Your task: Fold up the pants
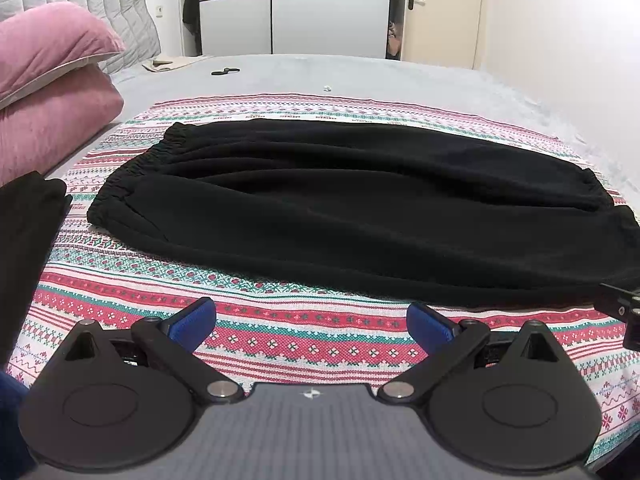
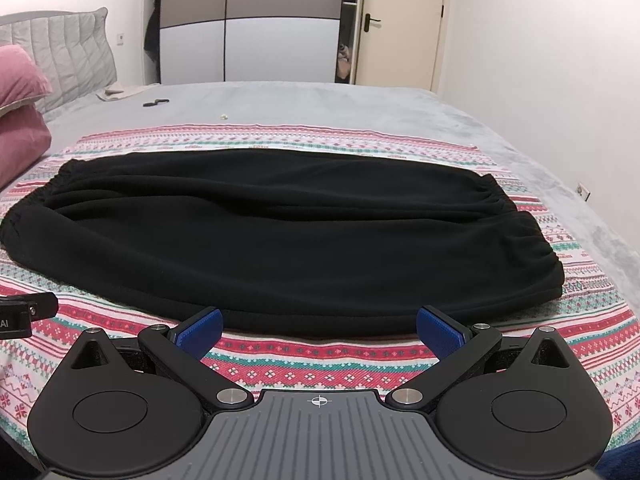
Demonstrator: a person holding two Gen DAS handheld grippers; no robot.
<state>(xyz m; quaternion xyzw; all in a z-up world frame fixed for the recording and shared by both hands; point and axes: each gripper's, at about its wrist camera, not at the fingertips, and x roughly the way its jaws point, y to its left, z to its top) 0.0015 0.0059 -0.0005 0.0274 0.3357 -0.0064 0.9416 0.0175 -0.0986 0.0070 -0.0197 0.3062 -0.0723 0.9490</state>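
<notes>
1. Left gripper (image 1: pixel 312 322): jaws spread wide, nothing between the blue pads (image 1: pixel 192 320). It hovers low over the patterned blanket (image 1: pixel 280 340), just short of the pants' near edge.
2. Right gripper (image 2: pixel 318 330): jaws likewise spread and empty. Its pads (image 2: pixel 440 334) sit almost at the pants' near edge, closer than the left's. Each gripper's black body shows at the margin of the other's view, so the two are side by side along the same edge.
3. Pants (image 2: pixel 280 236): black, lying flat across the blanket directly ahead of both grippers, long axis running left to right. Legs appear already laid one on the other; elastic waistband (image 1: pixel 136 168) ahead-left of the left gripper, gathered cuffs (image 2: pixel 520 216) ahead-right of the right gripper.
4. Judgement: spread jaws on the near edge suggest a two-point pinch, one gripper toward each end, so the cloth lifts evenly for the next fold.
5. Blanket serves as a flat work area on the grey bed (image 2: pixel 320 104).
6. Far left: pink pillows (image 1: pixel 48 80). Beyond the bed: wardrobe (image 2: pixel 260 40), door (image 2: pixel 400 24).
</notes>
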